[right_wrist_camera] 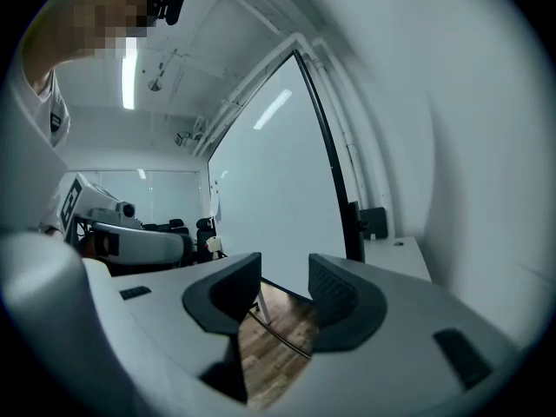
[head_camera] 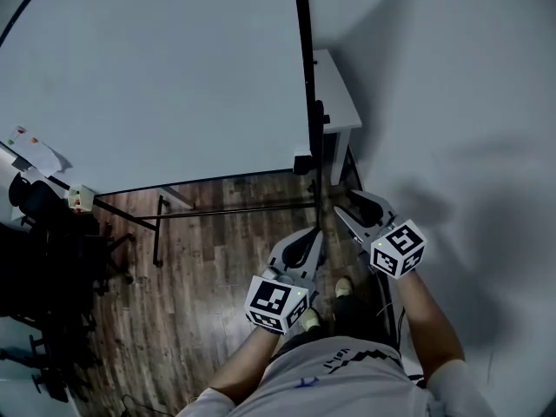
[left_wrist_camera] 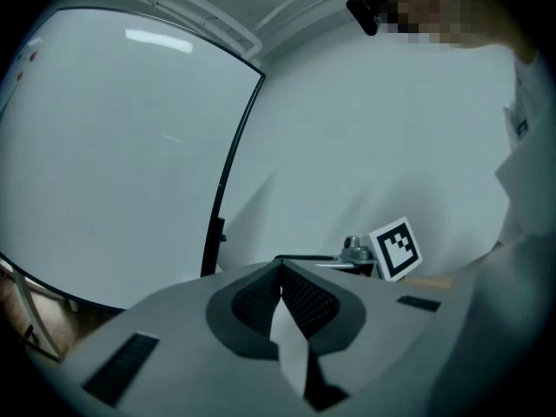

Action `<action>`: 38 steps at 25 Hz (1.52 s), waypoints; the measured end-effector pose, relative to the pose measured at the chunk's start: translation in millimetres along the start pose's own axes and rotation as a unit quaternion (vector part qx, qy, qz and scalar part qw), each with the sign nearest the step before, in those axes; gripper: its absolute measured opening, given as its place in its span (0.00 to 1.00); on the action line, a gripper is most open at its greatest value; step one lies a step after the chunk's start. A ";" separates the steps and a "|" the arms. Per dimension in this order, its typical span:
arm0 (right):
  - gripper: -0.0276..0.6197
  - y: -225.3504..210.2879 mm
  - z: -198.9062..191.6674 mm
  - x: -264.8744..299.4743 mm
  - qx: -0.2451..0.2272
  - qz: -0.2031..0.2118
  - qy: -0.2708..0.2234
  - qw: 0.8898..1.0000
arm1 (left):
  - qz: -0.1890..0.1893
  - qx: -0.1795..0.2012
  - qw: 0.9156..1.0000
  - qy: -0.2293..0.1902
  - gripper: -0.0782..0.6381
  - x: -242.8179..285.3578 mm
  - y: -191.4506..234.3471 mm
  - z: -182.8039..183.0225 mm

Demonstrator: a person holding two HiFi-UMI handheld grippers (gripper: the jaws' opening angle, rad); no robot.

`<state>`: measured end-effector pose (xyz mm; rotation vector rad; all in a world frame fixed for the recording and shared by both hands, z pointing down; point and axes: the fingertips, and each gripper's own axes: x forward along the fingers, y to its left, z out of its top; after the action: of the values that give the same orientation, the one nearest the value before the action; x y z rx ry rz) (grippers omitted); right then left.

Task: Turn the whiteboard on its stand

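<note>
The whiteboard [head_camera: 174, 76] is a large white panel in a black frame, tilted on its stand and filling the upper left of the head view. Its right frame edge meets the stand's upright post [head_camera: 318, 142] at a black pivot clamp [head_camera: 302, 163]. My left gripper [head_camera: 314, 234] hangs just below that clamp, shut with nothing between its pads. My right gripper [head_camera: 347, 207] is beside it, close to the post's foot, open and holding nothing. The board [left_wrist_camera: 113, 146] fills the left of the left gripper view. In the right gripper view the board [right_wrist_camera: 269, 198] and clamp [right_wrist_camera: 373, 222] lie ahead of the jaws.
A small white table [head_camera: 334, 102] stands behind the post against the white wall [head_camera: 460, 102]. Black office chairs [head_camera: 43, 233] crowd the left. The stand's lower crossbar [head_camera: 226, 211] runs over the wooden floor [head_camera: 217, 268]. The person's feet [head_camera: 343, 289] are just below the grippers.
</note>
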<state>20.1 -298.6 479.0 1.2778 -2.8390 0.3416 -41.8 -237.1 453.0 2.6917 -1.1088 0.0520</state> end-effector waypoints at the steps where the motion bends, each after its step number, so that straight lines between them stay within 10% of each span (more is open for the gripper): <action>1: 0.30 -11.7 -0.5 11.7 -0.002 0.003 0.003 1.000 | 0.004 0.001 1.000 0.002 0.13 7.2 7.3 0.1; 13: 0.37 -143.0 -52.1 137.5 -0.033 0.072 0.067 0.995 | 0.053 -0.004 0.999 0.005 0.13 112.4 74.7 -4.3; 38: 0.33 -134.4 -108.8 198.3 -0.085 0.164 0.102 0.977 | 0.117 -0.016 0.993 0.028 0.13 127.7 104.9 -43.0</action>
<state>-21.3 -509.6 630.7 0.7000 -2.8195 0.2107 -21.8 -387.8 530.8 2.5028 -1.3880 0.1464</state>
